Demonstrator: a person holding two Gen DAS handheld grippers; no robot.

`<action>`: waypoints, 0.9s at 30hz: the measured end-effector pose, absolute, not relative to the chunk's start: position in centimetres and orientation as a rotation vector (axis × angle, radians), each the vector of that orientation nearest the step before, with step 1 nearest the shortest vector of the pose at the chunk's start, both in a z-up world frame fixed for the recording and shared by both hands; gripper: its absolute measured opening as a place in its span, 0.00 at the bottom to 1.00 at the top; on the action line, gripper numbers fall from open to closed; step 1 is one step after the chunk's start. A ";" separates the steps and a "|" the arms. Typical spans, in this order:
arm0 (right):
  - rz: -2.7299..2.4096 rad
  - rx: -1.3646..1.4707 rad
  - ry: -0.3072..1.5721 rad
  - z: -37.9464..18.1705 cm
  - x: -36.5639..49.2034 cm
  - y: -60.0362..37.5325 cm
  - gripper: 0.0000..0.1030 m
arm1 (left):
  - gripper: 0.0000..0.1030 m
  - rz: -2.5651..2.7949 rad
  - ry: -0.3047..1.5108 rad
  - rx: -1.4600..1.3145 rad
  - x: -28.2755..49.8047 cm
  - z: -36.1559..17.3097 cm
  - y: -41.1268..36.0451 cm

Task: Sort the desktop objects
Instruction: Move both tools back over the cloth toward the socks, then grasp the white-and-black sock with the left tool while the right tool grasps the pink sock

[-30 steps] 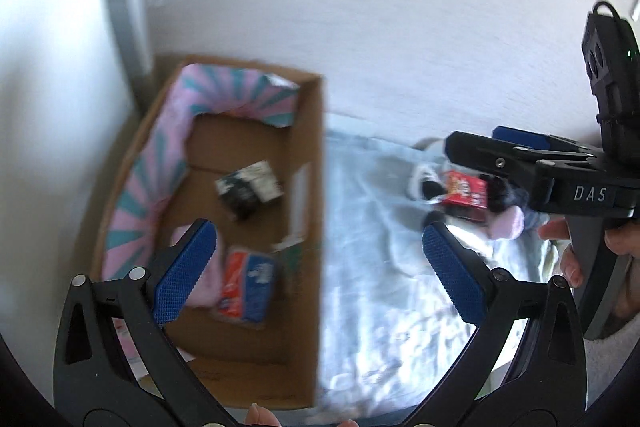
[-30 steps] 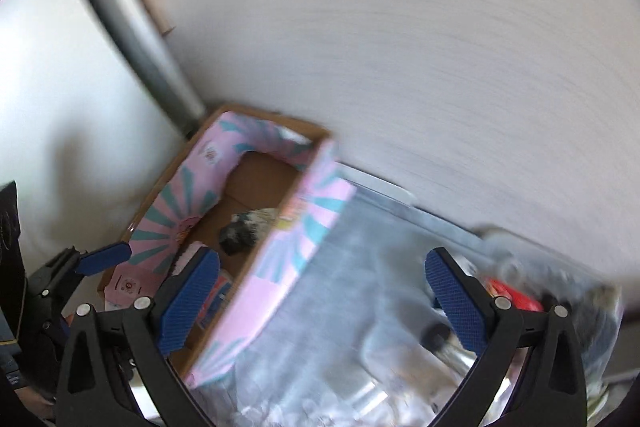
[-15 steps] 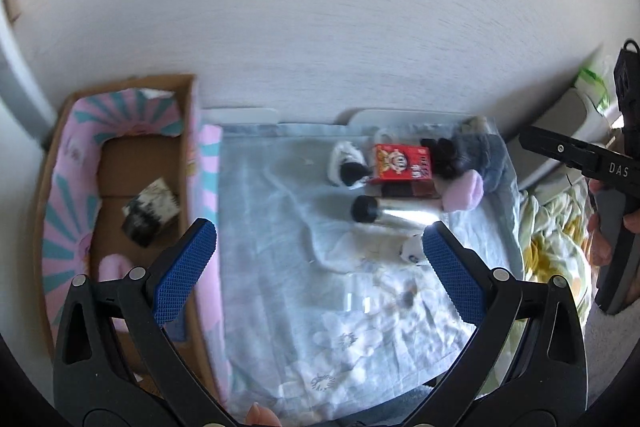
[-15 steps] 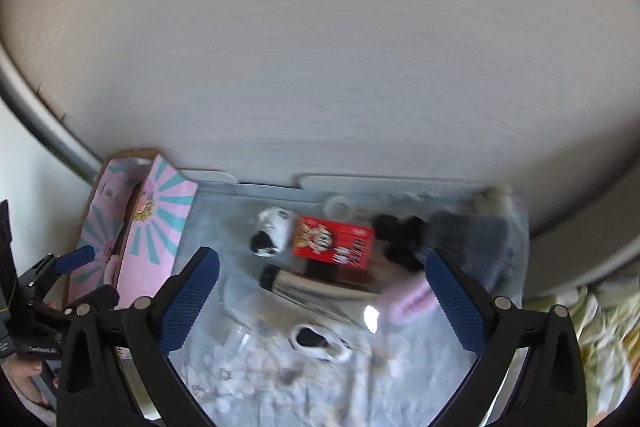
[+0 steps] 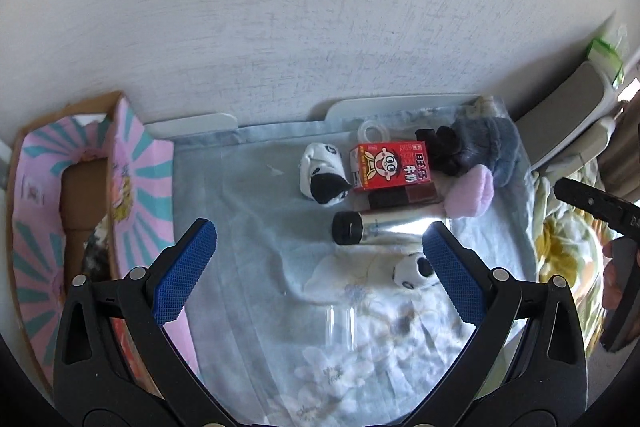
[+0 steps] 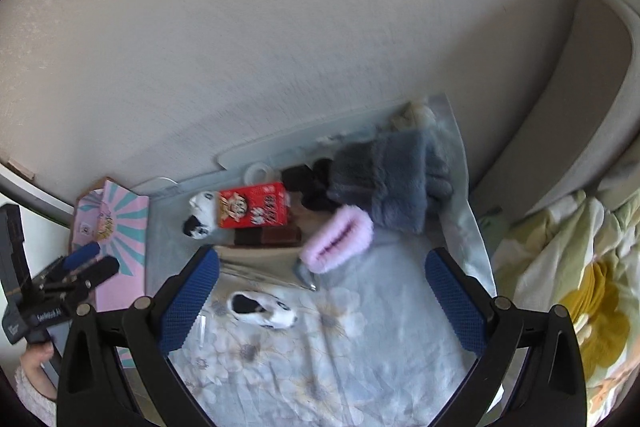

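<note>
Just swung both cameras off the cardboard box [image 5: 132, 187] and over to the pile, so it's next-pick time. Left tool [image 5: 320, 267] and right tool [image 6: 322, 297] both gape wide, holding nothing. Red milk carton [image 5: 390, 165], silver bottle [image 5: 380, 225] and socks wait on the table cloth.

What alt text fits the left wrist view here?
The open left gripper hovers above a floral cloth holding a red milk carton, a silver bottle, two black-and-white socks, and a grey and pink fluffy item. A pink-lined cardboard box sits at left.
</note>
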State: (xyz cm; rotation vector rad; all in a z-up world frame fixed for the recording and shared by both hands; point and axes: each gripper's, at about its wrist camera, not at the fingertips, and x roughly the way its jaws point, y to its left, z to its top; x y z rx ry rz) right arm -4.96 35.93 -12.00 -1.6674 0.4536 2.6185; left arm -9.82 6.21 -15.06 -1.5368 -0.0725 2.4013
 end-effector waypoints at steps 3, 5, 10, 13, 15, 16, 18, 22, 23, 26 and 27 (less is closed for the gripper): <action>2.596 -1.691 0.480 -13.2 -4.8 36.5 1.00 | 1.00 2.380 -0.014 -1.572 -11.3 -16.5 7.2; 2.584 -1.711 0.518 -14.2 -4.9 36.8 0.96 | 1.00 2.363 -0.022 -1.575 -12.1 -17.4 7.6; 2.522 -1.774 0.596 -17.5 -6.1 36.8 0.93 | 0.98 2.341 0.033 -1.633 -14.6 -20.7 8.6; 2.480 -1.816 0.615 -19.7 -7.3 36.4 0.85 | 0.96 2.327 0.051 -1.659 -15.7 -22.4 8.9; 2.469 -1.846 0.639 -20.9 -8.0 36.0 0.82 | 0.96 2.325 0.049 -1.670 -16.3 -23.2 8.8; 2.464 -1.863 0.654 -21.6 -8.5 35.8 0.82 | 0.96 2.324 0.048 -1.673 -16.5 -23.4 8.8; 2.453 -1.875 0.660 -22.4 -9.0 35.5 0.82 | 0.96 2.314 0.039 -1.677 -16.8 -23.9 8.8; 2.431 -1.890 0.683 -23.5 -9.6 35.3 0.80 | 0.96 2.294 0.016 -1.691 -17.4 -24.7 8.5; 2.436 -1.884 0.685 -23.6 -9.6 35.3 0.77 | 0.96 2.292 0.019 -1.692 -17.5 -24.8 8.5; 2.437 -1.882 0.679 -23.8 -9.7 35.4 0.63 | 0.70 2.274 0.048 -1.701 -17.6 -25.4 8.7; 2.427 -1.884 0.685 -24.0 -9.7 35.6 0.58 | 0.63 2.260 0.057 -1.705 -17.6 -25.6 8.8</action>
